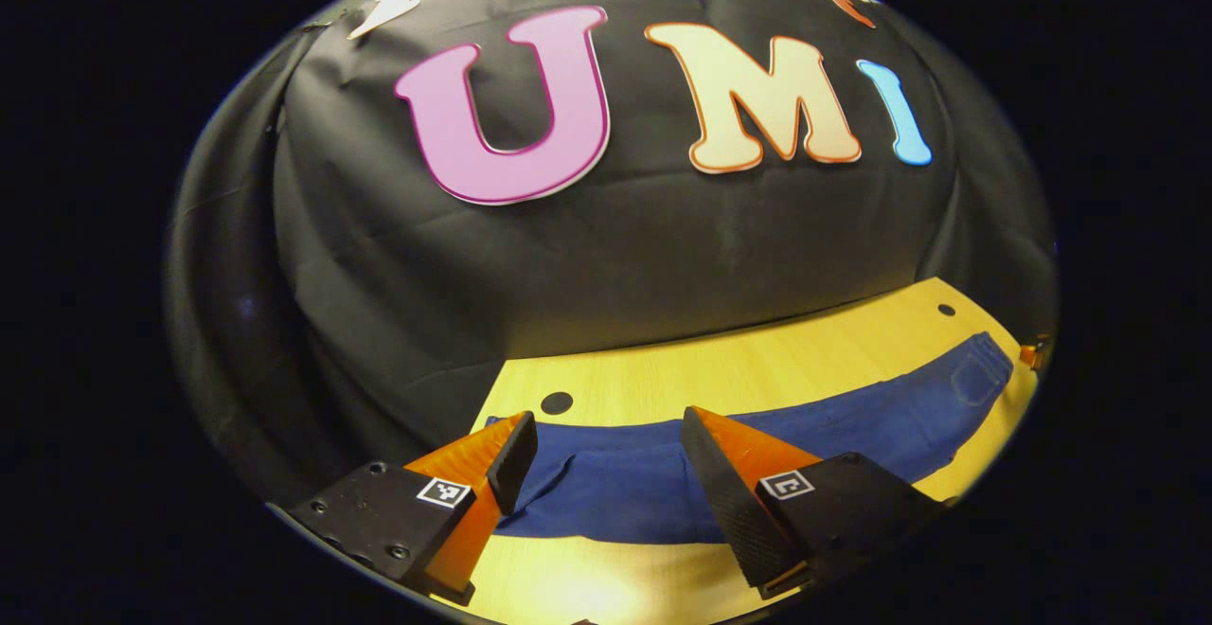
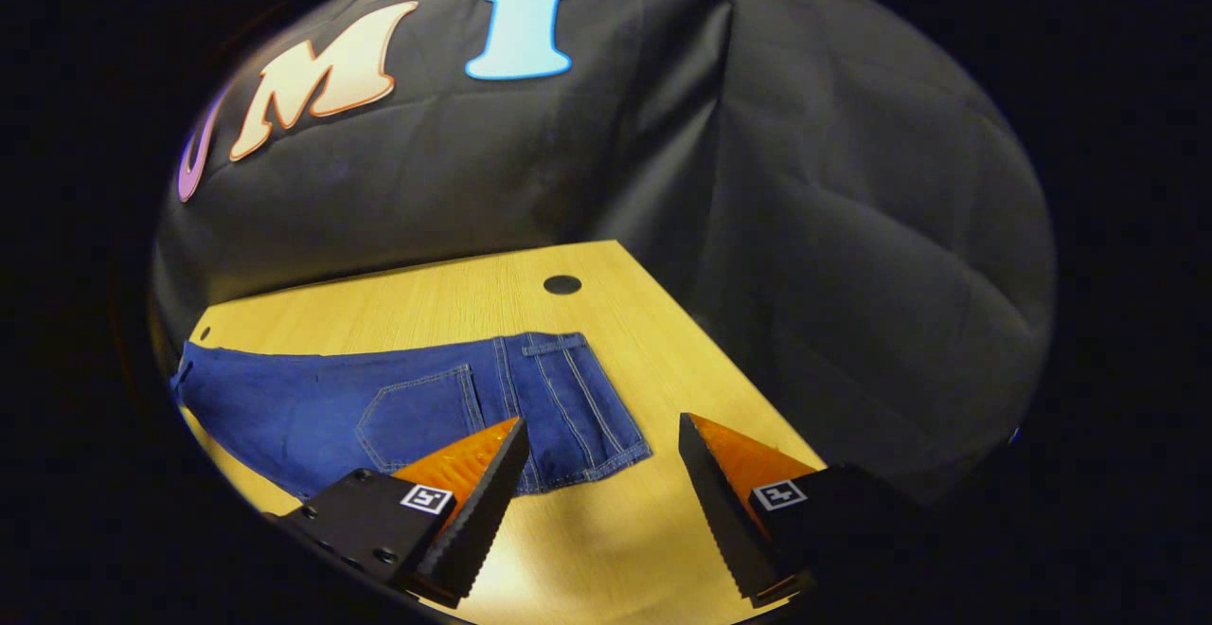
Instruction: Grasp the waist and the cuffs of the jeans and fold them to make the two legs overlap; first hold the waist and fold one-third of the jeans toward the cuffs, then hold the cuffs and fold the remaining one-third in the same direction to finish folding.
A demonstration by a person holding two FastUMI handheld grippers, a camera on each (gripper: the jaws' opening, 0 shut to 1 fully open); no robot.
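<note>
Blue jeans lie flat along the wooden table, legs overlapped. In the left gripper view the cuff end of the jeans (image 1: 615, 483) is just ahead of my left gripper (image 1: 606, 436), which hovers open above it with nothing between its fingers; the waist stretches off to the right. In the right gripper view the waist end of the jeans (image 2: 559, 398), with a back pocket and belt loops, lies just ahead and left of my right gripper (image 2: 601, 440). This gripper also stands open and holds nothing.
The light wooden table (image 2: 454, 298) has round dark holes near its back corners (image 2: 562, 284) (image 1: 557, 403). Black cloth walls close in behind the table and on both sides. The table's right edge (image 2: 720, 360) runs close to the waist.
</note>
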